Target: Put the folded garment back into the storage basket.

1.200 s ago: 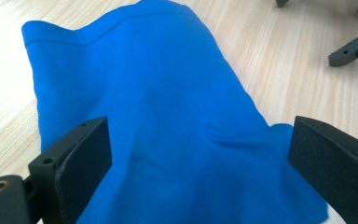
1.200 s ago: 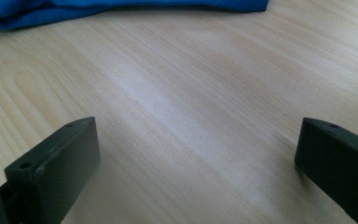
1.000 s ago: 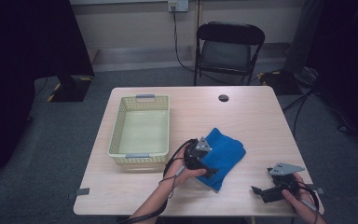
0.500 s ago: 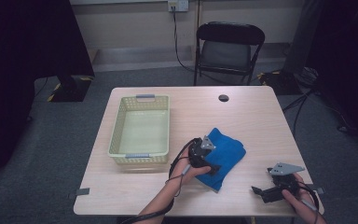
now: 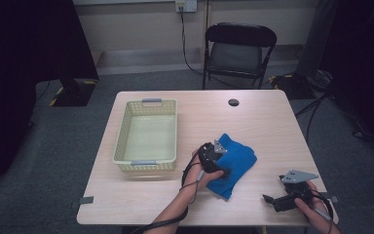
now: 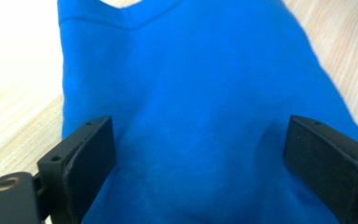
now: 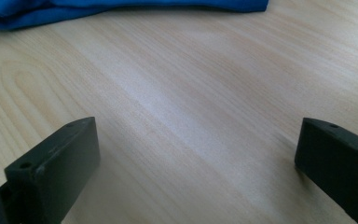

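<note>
Left gripper [image 5: 217,157]: compared with the 2 earlier high views, it sits slightly further right and lower in the frame, now over the left part of the blue cloth [image 5: 236,163] rather than at its left edge. In the left gripper view the jaws stand wide apart, one at each lower corner of the frame, with blue fabric [image 6: 205,107] spread between and beneath them. The pads do not pinch the fabric; the jaws are released, grasping nothing.

Right gripper [image 5: 278,201]: it rests at the lower right of the high view, unchanged in position across the 3 high views. In its own view the jaws are spread wide over bare wood, released, with the cloth's edge [image 7: 121,10] along the top of the frame.

The cloth lies crumpled on the surface [image 5: 263,122], centre-right of the high view, well apart from the yellow basket [image 5: 146,136] at centre-left, which is empty.

Assessment: the left gripper appears positioned for a grasp of the cloth; closing has not begun. Transfer to the basket, if intended, is not yet started.
</note>
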Demonstrator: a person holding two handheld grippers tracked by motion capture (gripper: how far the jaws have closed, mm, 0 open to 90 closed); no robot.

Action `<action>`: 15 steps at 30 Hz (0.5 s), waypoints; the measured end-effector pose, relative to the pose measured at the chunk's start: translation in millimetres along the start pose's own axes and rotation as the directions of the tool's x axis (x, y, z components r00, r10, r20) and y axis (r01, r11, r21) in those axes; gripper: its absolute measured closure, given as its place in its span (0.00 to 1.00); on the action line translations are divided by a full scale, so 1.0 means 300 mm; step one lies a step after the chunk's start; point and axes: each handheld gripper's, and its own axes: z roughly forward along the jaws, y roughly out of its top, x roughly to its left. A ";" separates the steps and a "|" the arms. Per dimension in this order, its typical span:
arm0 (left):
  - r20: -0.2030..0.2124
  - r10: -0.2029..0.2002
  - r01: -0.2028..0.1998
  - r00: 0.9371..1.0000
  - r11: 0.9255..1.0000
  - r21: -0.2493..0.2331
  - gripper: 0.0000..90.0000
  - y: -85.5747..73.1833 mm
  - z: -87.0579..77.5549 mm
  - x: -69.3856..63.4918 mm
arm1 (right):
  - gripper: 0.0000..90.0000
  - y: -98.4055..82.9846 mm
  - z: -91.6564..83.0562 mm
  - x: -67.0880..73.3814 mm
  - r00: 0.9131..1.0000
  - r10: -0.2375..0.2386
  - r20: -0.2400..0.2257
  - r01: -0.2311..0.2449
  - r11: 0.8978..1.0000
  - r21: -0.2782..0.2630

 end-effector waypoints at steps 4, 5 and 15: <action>0.007 -0.037 0.037 0.999 0.999 0.008 0.05 -0.005 0.008 0.011 | 0.00 0.000 0.000 0.000 1.000 0.000 0.000 0.000 1.000 0.000; 0.015 -0.036 0.036 0.999 0.999 0.002 0.04 -0.007 0.009 0.013 | 0.00 0.000 0.000 0.000 1.000 0.000 0.000 0.000 1.000 0.000; 0.011 -0.062 0.062 0.998 0.998 -0.024 0.37 -0.018 -0.024 0.038 | 0.00 0.000 0.000 0.000 1.000 0.000 0.000 0.000 1.000 0.000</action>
